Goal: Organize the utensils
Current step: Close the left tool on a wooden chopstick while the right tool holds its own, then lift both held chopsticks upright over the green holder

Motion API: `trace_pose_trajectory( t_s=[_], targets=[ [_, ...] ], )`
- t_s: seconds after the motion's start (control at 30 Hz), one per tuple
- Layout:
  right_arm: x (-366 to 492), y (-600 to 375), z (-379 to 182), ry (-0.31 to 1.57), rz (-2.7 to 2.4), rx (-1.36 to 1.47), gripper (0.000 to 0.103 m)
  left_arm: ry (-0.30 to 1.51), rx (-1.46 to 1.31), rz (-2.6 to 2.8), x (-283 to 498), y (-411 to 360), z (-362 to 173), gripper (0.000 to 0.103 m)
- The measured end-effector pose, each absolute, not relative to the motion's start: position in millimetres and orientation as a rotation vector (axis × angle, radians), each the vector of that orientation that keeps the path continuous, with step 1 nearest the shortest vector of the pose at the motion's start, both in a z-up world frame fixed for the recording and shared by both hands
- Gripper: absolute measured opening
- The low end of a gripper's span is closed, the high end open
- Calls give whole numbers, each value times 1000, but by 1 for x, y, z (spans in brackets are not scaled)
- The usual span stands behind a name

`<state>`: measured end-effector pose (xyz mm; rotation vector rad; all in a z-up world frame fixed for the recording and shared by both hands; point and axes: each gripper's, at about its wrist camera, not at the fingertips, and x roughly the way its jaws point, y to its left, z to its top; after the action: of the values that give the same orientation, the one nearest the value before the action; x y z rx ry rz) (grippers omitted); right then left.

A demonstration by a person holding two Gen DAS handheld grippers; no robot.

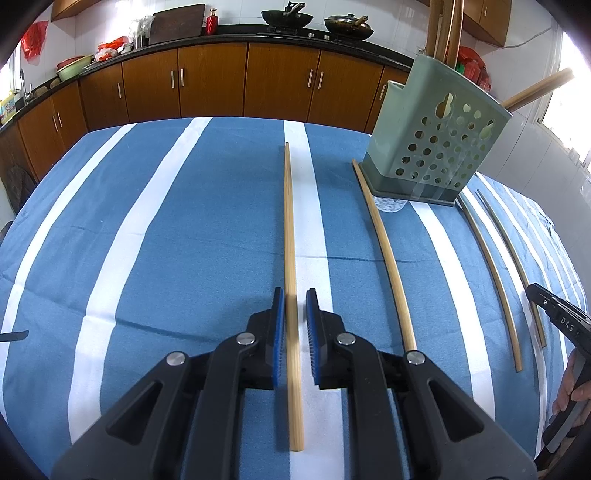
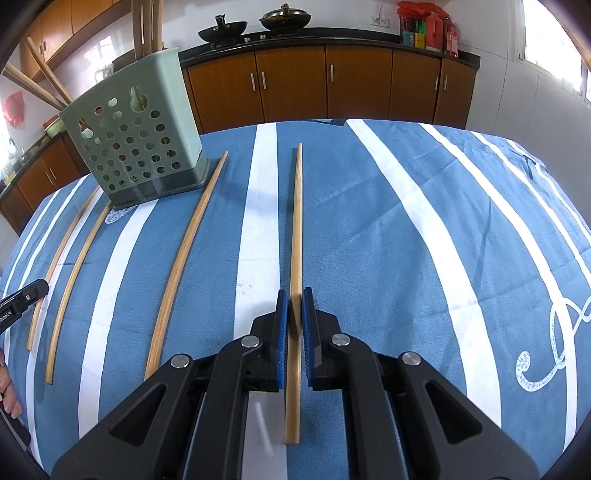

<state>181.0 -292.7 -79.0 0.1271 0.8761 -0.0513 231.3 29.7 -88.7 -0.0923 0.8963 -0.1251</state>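
Observation:
Four wooden chopsticks lie lengthwise on the blue-and-white striped cloth. My left gripper straddles the leftmost chopstick. Its jaws are nearly closed, the left pad touches the stick, and a thin gap shows at the right pad. My right gripper is shut on the rightmost chopstick. Between them lie two more chopsticks. The green perforated holder stands at the back with several chopsticks upright in it. A tip of each gripper shows at the edge of the other's view.
Wooden kitchen cabinets run behind the table, under a dark counter with two woks. A clear patch of tape sits at the holder's front corner. A hand grips the right tool. Open striped cloth spreads to the right.

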Motion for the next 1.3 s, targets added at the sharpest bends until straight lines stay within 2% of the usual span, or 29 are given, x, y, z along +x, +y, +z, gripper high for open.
trace_pose_trajectory(
  t_s=[0.17,0.43,0.53,0.83,1.3],
  targets=[
    [181,-293,-79,875,-48,135,8,897,-94,-112,231,31,-89,8],
    [179,-295,-78,868,-43,137,7,900,-94,-116,228,33,-88,8],
    [172,-299,-65,813,-42,153,7,879,-96,-125,223,34,-79,8],
    [154,-321,-3,591,-38,239,7,718,-120,-134,207,41,-21,8],
    [150,-333,48,427,4,310,7,504,-139,-163,200,43,64,7]
  ],
)
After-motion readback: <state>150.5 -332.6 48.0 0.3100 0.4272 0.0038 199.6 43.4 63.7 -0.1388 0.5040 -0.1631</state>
